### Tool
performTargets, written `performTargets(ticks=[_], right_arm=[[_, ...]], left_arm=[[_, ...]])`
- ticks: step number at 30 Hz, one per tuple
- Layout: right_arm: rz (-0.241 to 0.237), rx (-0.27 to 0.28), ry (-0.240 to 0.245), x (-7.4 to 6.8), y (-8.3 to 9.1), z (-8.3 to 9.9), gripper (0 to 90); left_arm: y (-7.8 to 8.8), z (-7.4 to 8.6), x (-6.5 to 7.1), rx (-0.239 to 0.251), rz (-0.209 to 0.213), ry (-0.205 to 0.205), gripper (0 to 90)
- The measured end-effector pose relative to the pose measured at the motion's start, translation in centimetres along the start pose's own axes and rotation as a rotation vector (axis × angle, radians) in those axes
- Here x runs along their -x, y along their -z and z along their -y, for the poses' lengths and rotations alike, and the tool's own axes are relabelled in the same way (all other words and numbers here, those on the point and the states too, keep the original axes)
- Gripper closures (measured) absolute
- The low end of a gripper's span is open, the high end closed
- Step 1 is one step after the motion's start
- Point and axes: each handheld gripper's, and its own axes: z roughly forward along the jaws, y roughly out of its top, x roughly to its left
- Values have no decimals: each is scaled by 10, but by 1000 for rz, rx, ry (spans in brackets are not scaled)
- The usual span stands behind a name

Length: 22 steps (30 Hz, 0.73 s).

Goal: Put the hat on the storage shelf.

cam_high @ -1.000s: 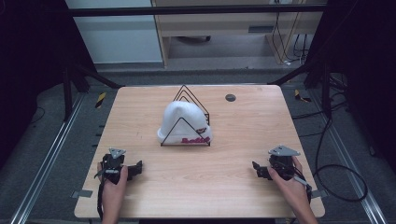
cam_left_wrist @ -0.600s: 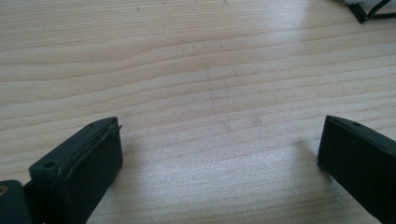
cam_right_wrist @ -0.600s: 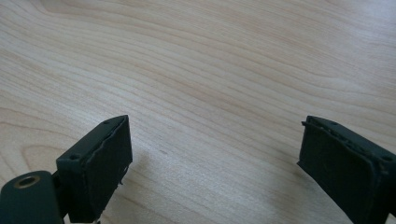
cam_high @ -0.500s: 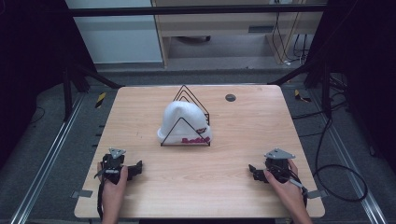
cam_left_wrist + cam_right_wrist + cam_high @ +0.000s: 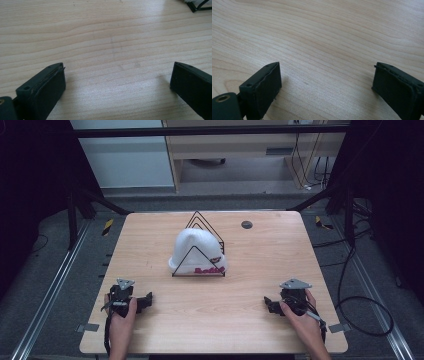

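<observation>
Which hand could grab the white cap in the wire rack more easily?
Probably the left gripper. The white cap sits left of the table's middle, nearer that side than the right gripper. Both grippers are open and hold nothing.

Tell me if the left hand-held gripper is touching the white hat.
Apart. The high view shows the left hand-held gripper near the table's front edge, with bare wood between it and the hat in the wire rack.

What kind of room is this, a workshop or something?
Probably a lab recording station: a light wooden table in a dark metal frame, loose black cables on the floor, and a hand-held black gripper.
</observation>
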Motion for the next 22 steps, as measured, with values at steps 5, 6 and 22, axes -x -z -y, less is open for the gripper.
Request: performTargets(ticks=[5, 6, 22], right_arm=[[8, -4, -11, 0, -1, 0, 72], [9, -6, -16, -1, -1, -1, 69], [18, -11, -20, -3, -2, -1, 52]], left_arm=[[0, 0, 0, 0, 0, 0, 0], [0, 0, 0, 0, 0, 0, 0], [0, 0, 0, 0, 3, -1, 0]])
